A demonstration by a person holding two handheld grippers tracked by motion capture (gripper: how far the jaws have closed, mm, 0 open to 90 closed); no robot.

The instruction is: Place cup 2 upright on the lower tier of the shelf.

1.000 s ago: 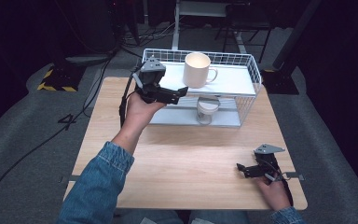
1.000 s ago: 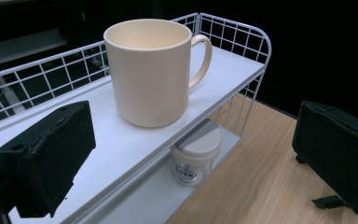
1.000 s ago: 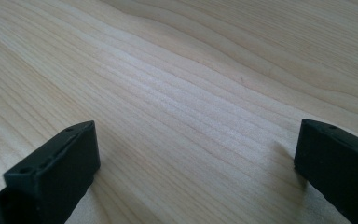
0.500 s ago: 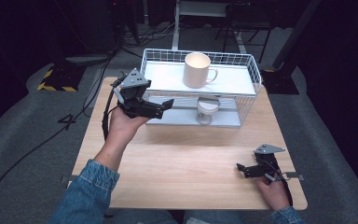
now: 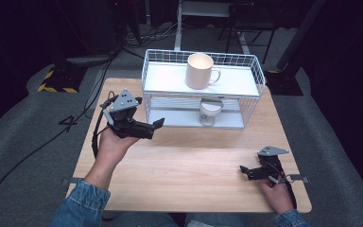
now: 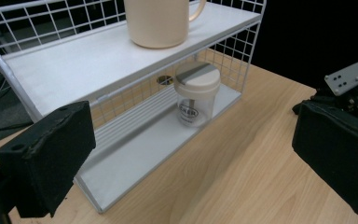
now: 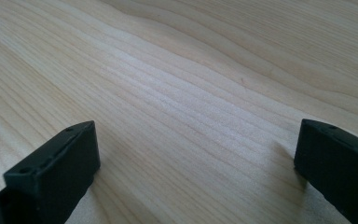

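The left tongs are hovering wide open and empty above the wooden surface, pointing toward the white wire rack. Nearest them, a small clear jar with a cream and grey screw lid and a dark label is standing upright on the rack's lower shelf. A cream mug is sitting on the upper shelf, directly above it. The right tongs are resting on the surface, spread wide and gripping nothing.
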